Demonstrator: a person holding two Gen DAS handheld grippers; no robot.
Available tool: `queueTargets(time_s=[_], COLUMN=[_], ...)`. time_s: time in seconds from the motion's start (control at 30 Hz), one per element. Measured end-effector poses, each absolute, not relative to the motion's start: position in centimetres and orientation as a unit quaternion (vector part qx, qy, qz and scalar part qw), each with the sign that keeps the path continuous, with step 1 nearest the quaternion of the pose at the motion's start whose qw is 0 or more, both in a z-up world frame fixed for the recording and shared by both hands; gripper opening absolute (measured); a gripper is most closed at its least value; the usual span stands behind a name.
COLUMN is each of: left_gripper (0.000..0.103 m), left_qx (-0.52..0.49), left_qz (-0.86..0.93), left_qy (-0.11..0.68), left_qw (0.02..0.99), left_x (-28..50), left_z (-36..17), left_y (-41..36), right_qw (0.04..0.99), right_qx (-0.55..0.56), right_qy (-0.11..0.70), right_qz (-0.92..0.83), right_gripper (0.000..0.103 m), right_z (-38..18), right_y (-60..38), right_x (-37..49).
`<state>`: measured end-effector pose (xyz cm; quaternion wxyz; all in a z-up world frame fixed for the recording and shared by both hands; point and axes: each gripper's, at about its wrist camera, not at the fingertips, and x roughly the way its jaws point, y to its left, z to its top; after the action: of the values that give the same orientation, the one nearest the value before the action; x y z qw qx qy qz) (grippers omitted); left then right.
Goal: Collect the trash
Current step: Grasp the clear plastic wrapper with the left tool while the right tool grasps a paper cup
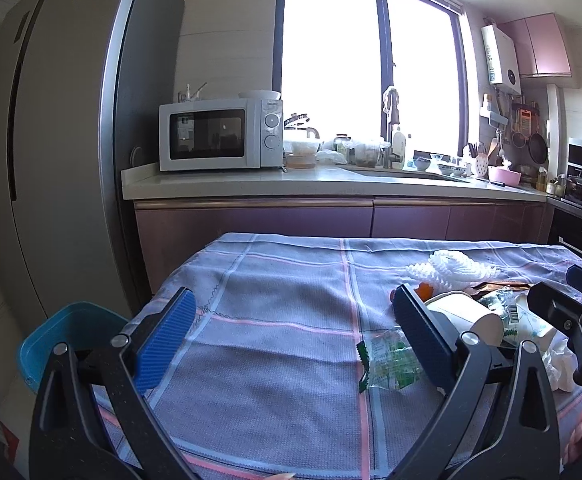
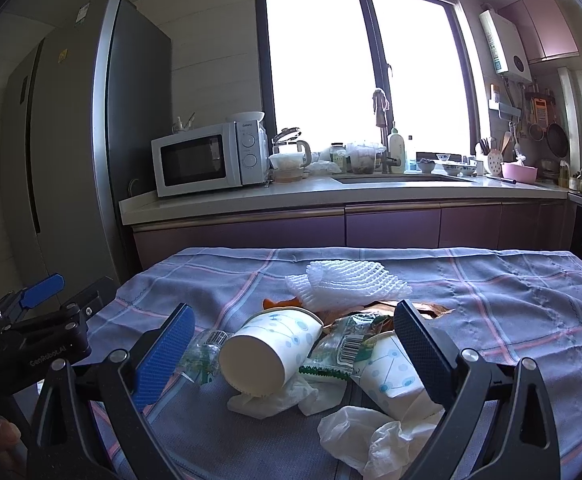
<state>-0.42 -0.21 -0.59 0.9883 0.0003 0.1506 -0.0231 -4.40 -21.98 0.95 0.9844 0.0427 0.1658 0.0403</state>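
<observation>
Both claws are held spread over a table (image 1: 275, 280) covered with a checked cloth, and nothing is pinched by either. Bare cloth is framed between the fingers of the left gripper (image 1: 295, 340); a green wrapper (image 1: 387, 360) lies just inside its right finger, and a blue bin (image 1: 71, 332) is seen beyond its left finger, off the table edge. The trash pile is framed by the right gripper (image 2: 295, 356). Two paper cups are counted, both on their sides: one cup (image 2: 267, 352) between the fingers, a second cup (image 2: 391, 376) against the right finger. Two crumpled tissues are seen, a tissue (image 2: 275, 396) under the first cup and another tissue (image 2: 371, 436) nearer the camera. One foam net (image 2: 351, 284) lies beyond the fingertips. Barcoded wrappers (image 2: 343, 348) are wedged between the cups.
</observation>
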Motion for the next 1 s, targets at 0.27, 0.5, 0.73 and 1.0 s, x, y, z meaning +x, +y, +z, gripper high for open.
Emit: queueTargets(time_s=[0.27, 0.5, 0.73, 1.0], left_gripper=[0.097, 0.097, 0.087, 0.057], left_qx=[0.015, 0.025, 0.009, -0.006], left_qz=[-0.091, -0.161, -0.189, -0.208], left_qy=[0.213, 0.282, 0.335, 0.364], left_qw=[0.973, 0.946, 0.923, 0.908], left_x=[1.6, 3.4, 5.7, 7.4], left_z=[-2.5, -5.0, -6.8, -7.6], left_y=[-2.0, -3.9, -4.4, -4.7], right_qw=[0.977, 0.968, 0.96, 0.946], right_qx=[0.052, 0.054, 0.065, 0.081], right_qy=[0.202, 0.228, 0.248, 0.288], right_qz=[0.049, 0.087, 0.113, 0.124], right_gripper=[0.096, 0.087, 0.086, 0.078], right_z=[-0.4, -1.2, -1.4, -2.6], right_y=[-23.1, -22.2, -21.4, -21.0], right_x=[-3.8, -2.9, -1.2, 1.0])
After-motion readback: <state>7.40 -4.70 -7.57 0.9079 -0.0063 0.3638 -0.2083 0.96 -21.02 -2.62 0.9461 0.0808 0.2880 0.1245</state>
